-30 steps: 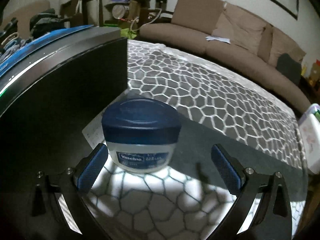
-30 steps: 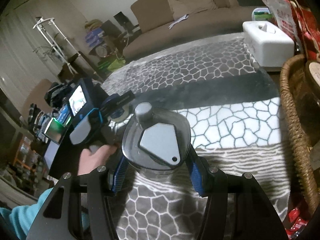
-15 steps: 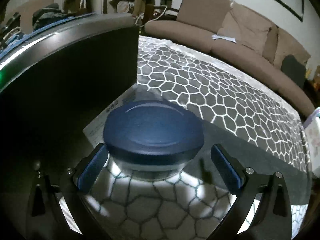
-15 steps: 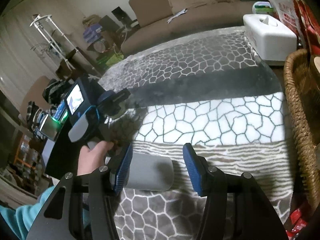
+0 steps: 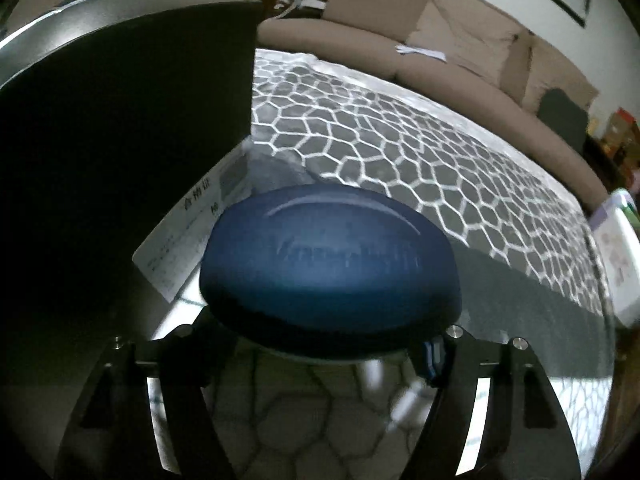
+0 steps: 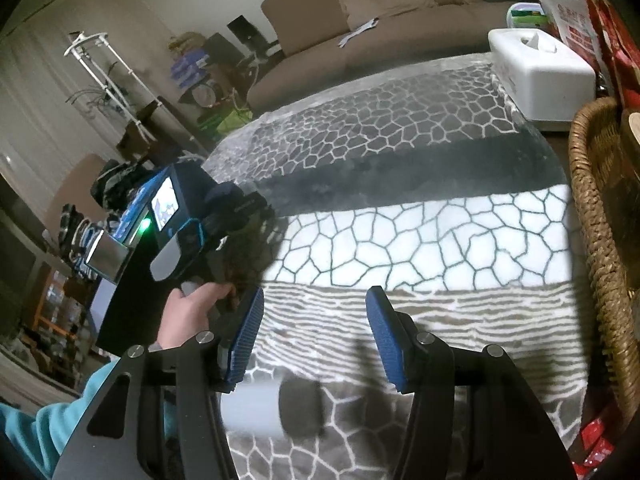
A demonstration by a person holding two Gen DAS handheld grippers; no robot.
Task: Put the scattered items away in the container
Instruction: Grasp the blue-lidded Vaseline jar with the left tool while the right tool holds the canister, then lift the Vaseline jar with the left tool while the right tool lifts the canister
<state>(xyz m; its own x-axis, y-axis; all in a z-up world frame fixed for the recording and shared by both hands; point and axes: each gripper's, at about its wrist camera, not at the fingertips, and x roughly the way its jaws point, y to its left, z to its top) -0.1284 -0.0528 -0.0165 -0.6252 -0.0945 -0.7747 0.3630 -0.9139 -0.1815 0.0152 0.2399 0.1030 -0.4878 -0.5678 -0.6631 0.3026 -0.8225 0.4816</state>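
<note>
The left gripper (image 5: 320,340) has dropped closer over the Vaseline jar (image 5: 328,264), whose blue lid now fills the middle of the left wrist view. Its jaws have just been closing: a second ago they stood wide on either side, and now the fingers are tucked in under the lid's rim, pinching the jar. In the right wrist view the clear bottle that stood between the pads a second ago is gone from there. A blurred white cylinder with a dark end (image 6: 272,412) lies low by the finger roots instead.

The right gripper (image 6: 316,320) has its pads apart, with only the patterned cloth (image 6: 400,248) showing between them, so it pinches nothing. Whether the blurred cylinder touches its left finger I cannot tell.

Just behind the jar a printed paper slip (image 5: 180,248) lies beside a black box (image 5: 120,140). Further out, the right wrist view shows the person's hand (image 6: 192,312) working the left tool, and the wicker basket (image 6: 600,240) at the right edge, well apart from the jar. A white tissue box (image 6: 540,76) and a brown sofa (image 6: 360,20) stand beyond.

I judge the tidying far from done: the jar is gripped but not lifted or carried, and the cylinder seems to be outside the basket. What the basket already holds is too cropped to say.
</note>
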